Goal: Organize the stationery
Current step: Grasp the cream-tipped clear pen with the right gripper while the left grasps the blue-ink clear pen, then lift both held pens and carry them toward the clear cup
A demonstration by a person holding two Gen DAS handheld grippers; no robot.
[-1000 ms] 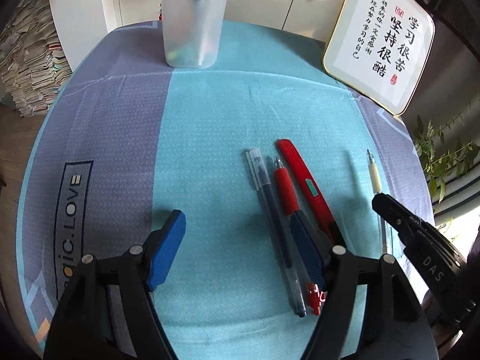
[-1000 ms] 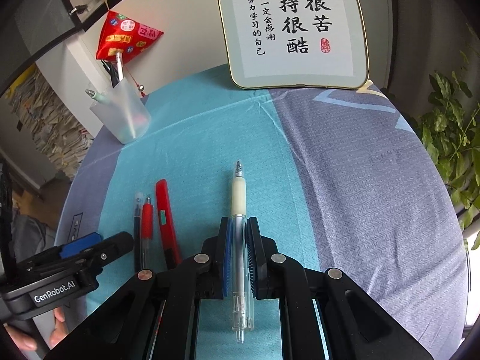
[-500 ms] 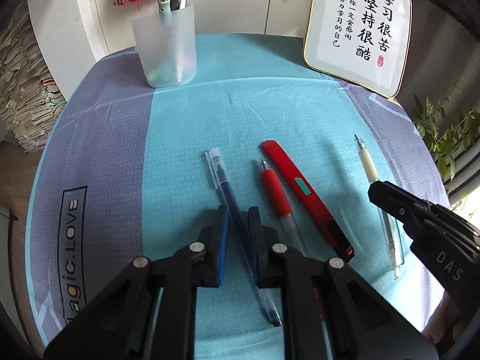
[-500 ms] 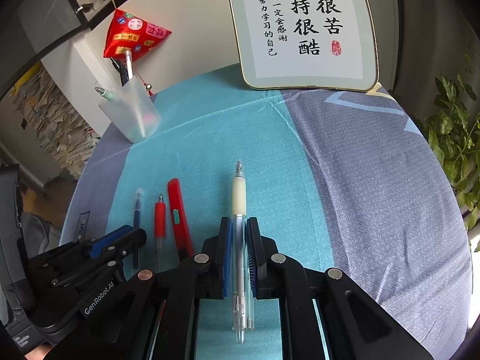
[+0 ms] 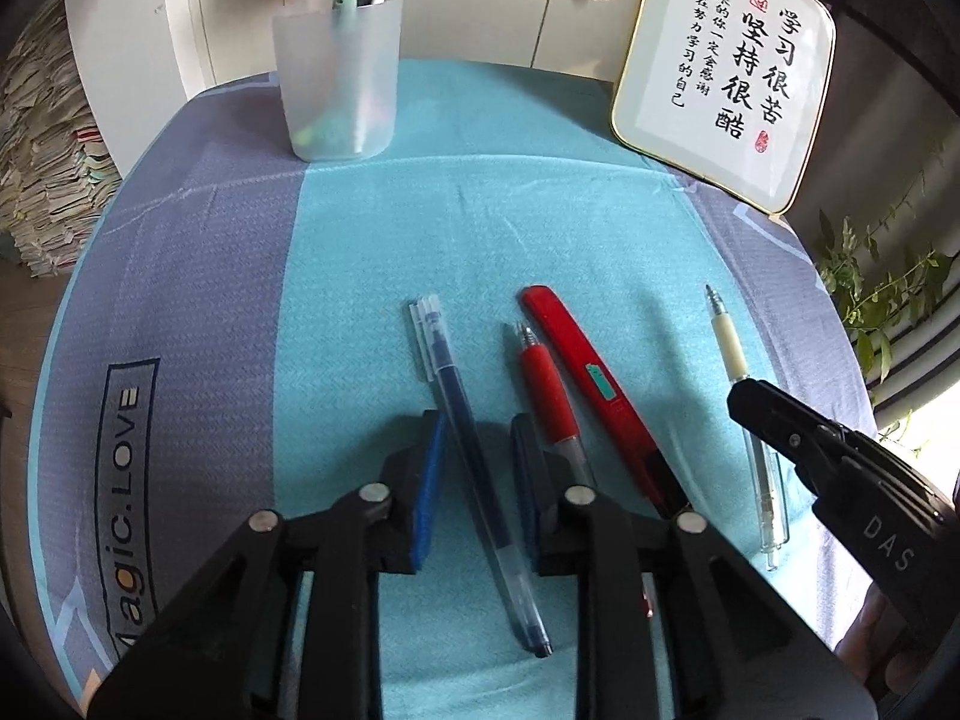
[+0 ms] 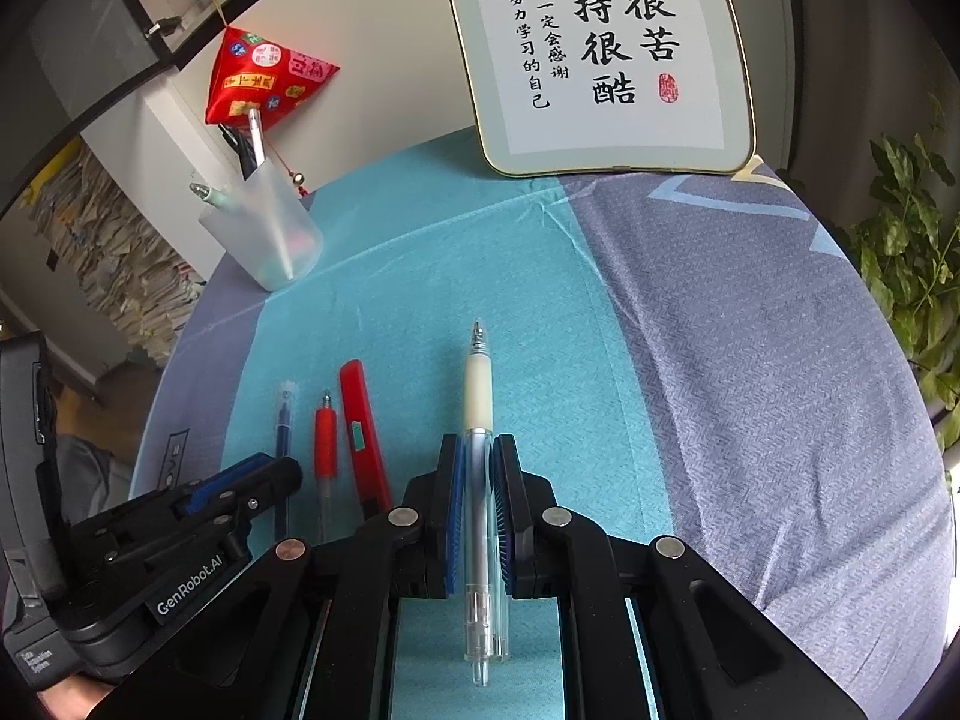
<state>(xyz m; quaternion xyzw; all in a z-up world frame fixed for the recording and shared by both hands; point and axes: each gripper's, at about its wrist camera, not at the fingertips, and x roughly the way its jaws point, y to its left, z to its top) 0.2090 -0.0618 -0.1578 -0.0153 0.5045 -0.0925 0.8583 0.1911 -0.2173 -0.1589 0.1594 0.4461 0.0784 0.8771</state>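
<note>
Left wrist view: my left claw (image 5: pixel 474 468), clamped narrow half a second ago, is now standing apart around the blue pen (image 5: pixel 480 468) lying on the table (image 5: pixel 180 276). My right claw (image 6: pixel 478 498) is still pinching the clear pen (image 6: pixel 478 480); the cup (image 5: pixel 339 78) is waiting.

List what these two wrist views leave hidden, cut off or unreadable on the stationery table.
- Left wrist view: the red-grip pen runs under the left gripper, rear end hidden.
- Same view: the pen cup is frosted; contents blur.
- Right wrist view: the blue pen vanishes behind the left gripper.
</note>
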